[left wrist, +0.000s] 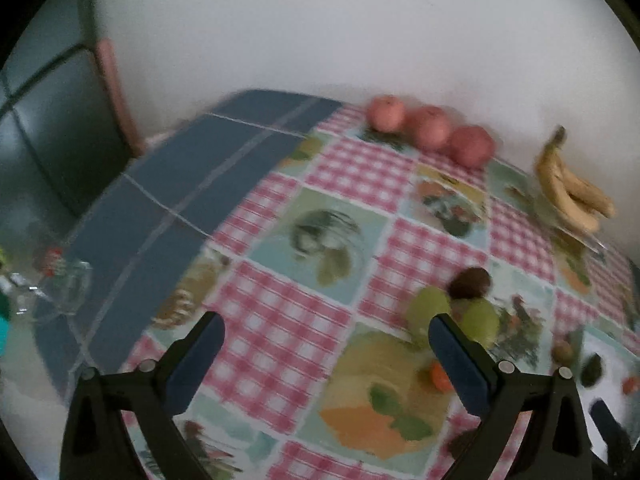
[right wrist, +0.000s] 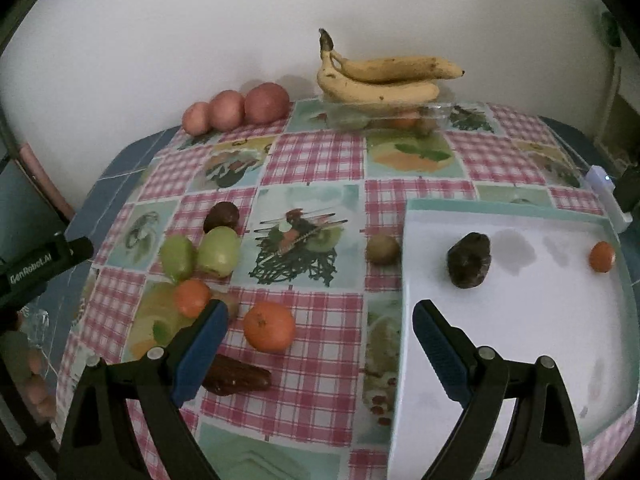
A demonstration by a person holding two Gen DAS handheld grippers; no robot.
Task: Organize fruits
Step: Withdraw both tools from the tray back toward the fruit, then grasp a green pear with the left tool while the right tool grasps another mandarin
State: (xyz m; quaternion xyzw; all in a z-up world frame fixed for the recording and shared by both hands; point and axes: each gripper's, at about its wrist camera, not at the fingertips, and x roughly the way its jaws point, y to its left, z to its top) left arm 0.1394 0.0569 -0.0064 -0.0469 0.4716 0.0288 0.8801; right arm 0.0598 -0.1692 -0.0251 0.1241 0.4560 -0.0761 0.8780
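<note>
Partly hidden brown fruit [right wrist: 236,378] behind fingers [right wrist: 202,354]

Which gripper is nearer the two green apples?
Left. The left gripper hovers open right before the green apples, its right finger overlapping them. The right gripper is open, off beside the white tray.

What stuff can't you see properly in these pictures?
- Left wrist view: all motion-blurred; the glass object at the left edge can't be identified.
- Right wrist view: the brown fruit is partly hidden by the right gripper.
- Right wrist view: contents of the clear container under the bananas are unclear.
</note>
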